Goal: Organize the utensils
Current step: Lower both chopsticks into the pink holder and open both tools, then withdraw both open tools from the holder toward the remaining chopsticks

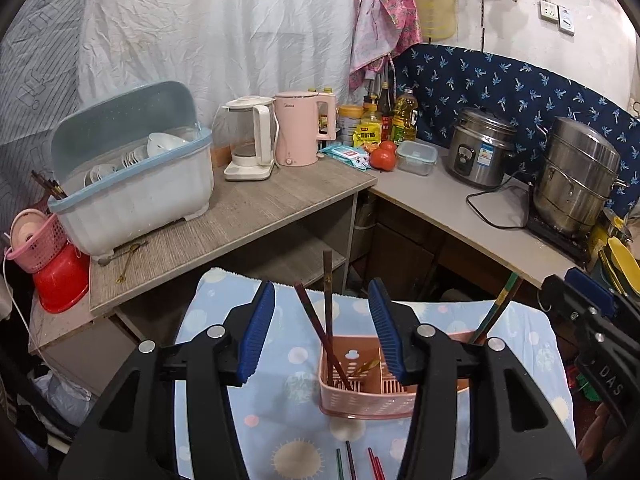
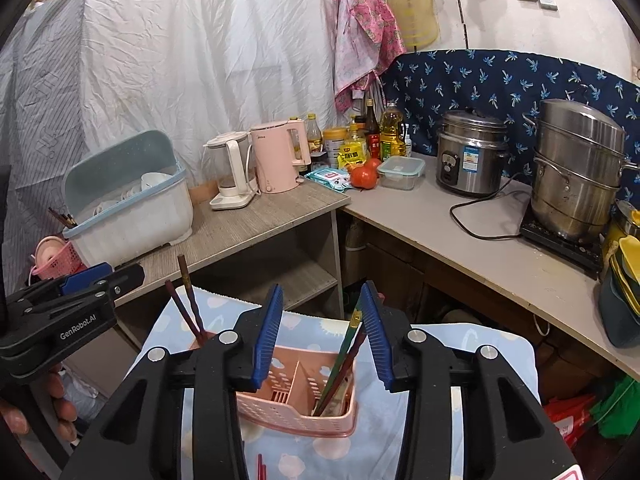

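Spread, empty left claw (image 1: 322,330) and right claw (image 2: 320,332) over pink caddy (image 2: 296,404) on dotted blue cloth (image 1: 256,400), cluttered kitchen counters behind.

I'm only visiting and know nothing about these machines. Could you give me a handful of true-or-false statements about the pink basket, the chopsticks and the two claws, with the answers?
1. The pink basket stands on a light blue patterned cloth. True.
2. The basket is empty. False: one pair of chopsticks stands in its one end and another pair in the other.
3. The left claw is clamped on a chopstick. False: its blue pads stand apart, with the chopsticks free in the gap.
4. More chopsticks lie flat on the cloth, nearer than the basket. True.
5. The right claw is open. True.
6. The pink kettle sits in the basket. False: it stands on the far counter.
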Tool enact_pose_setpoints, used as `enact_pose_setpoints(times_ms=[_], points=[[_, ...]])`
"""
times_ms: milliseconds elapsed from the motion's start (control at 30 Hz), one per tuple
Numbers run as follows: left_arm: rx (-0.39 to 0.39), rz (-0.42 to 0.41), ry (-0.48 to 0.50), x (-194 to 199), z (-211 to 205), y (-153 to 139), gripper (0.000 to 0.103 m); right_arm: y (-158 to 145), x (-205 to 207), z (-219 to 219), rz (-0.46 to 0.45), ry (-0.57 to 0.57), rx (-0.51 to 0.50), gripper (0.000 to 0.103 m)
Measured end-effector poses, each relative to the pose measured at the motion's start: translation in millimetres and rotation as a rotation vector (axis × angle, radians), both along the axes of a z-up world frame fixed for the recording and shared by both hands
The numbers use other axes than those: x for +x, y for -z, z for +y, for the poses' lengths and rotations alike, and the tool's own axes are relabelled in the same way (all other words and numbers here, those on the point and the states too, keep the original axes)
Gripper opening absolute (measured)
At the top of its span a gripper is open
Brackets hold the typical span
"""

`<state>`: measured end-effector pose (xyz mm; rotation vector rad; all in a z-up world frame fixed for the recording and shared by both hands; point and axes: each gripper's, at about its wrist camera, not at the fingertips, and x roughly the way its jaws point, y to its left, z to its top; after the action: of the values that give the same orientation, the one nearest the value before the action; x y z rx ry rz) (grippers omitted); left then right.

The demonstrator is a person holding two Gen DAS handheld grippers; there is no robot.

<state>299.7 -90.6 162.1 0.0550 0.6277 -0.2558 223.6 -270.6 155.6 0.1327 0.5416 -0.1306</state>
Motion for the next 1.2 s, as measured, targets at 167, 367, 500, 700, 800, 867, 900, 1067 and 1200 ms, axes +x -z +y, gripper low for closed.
enact_pose_setpoints(times_ms=[167, 367, 500, 700, 800, 867, 900, 1067, 1200], points=[[0.002, 0.026, 0.0, -9.0, 5.6, 11.6, 0.046, 8.1, -13.3, 3.3, 0.015, -0.001, 0.001, 0.041], [0.004, 0.046, -0.012, -23.0, 12.7, 22.4, 0.046, 21.3, -30.3, 6.9, 0.044, -0.007, 0.015, 0.042], [0.005, 0.052, -0.014, -34.6, 16.7, 27.7, 0.046, 29.3, -43.8, 11.8, 0.055, -0.012, 0.01, 0.042], [0.015, 0.057, -0.007, -51.3, 19.6, 31.6, 0.046, 38.0, -62.5, 19.1, 0.071, -0.018, 0.02, 0.042], [0.021, 0.057, -0.008, -62.0, 21.6, 34.6, 0.046, 42.8, -73.5, 24.6, 0.079, -0.021, 0.021, 0.042], [0.023, 0.063, -0.003, -70.7, 23.3, 38.9, 0.046, 47.6, -83.2, 28.1, 0.087, -0.022, 0.016, 0.042], [0.027, 0.067, -0.003, -75.1, 24.5, 42.0, 0.046, 50.0, -86.7, 29.1, 0.093, -0.023, 0.02, 0.042], [0.039, 0.101, 0.003, -95.9, 30.0, 60.5, 0.046, 69.2, -110.4, 36.9, 0.135, -0.032, 0.022, 0.042], [0.036, 0.142, 0.007, -112.6, 36.9, 79.8, 0.046, 87.7, -128.9, 43.5, 0.174, -0.042, 0.024, 0.042]])
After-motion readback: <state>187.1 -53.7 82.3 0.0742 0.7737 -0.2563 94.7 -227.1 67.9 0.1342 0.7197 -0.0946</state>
